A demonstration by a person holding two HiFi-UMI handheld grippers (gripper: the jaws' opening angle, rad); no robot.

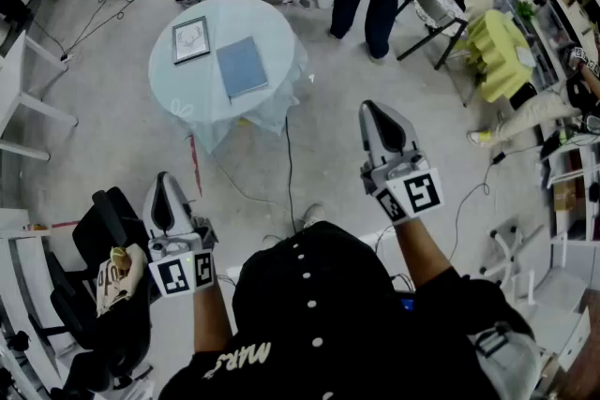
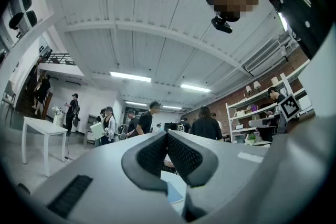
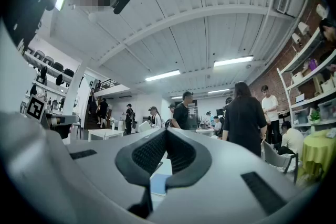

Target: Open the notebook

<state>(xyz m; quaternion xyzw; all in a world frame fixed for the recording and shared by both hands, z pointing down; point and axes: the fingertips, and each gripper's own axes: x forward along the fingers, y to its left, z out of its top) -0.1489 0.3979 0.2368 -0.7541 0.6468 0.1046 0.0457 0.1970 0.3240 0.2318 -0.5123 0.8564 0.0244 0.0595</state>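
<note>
In the head view, the person is standing well short of the round table (image 1: 274, 22), which is lying ahead across open floor. The notebook (image 1: 242, 66), blue and closed, is resting flat on the table's near right part, just beside a framed picture (image 1: 191, 39) on its left. The left gripper (image 1: 166, 197) is hanging low and furthest from the table. The right gripper (image 1: 378, 119) is reaching somewhat nearer to it, though neither is over the tabletop.

In the left gripper view, the left gripper (image 2: 167, 136) is pointing toward the table (image 2: 175, 179) with its jaws pressed together and nothing between them. A corner of the notebook (image 2: 173, 194) is peeking out below the pads.

In the right gripper view, the right gripper (image 3: 166, 134) is likewise aiming at the table, its jaws meeting at the tips and holding nothing. The notebook (image 3: 156, 182) is showing as a blue patch beneath them.

Judging by this, the task is sitting at the approach step, with the cover not yet touched. The next move is calling for closing in on the table, parting one gripper's jaws and bringing them to the cover's free edge. The other gripper is probably going to be needed to steady the book against sliding.
</note>
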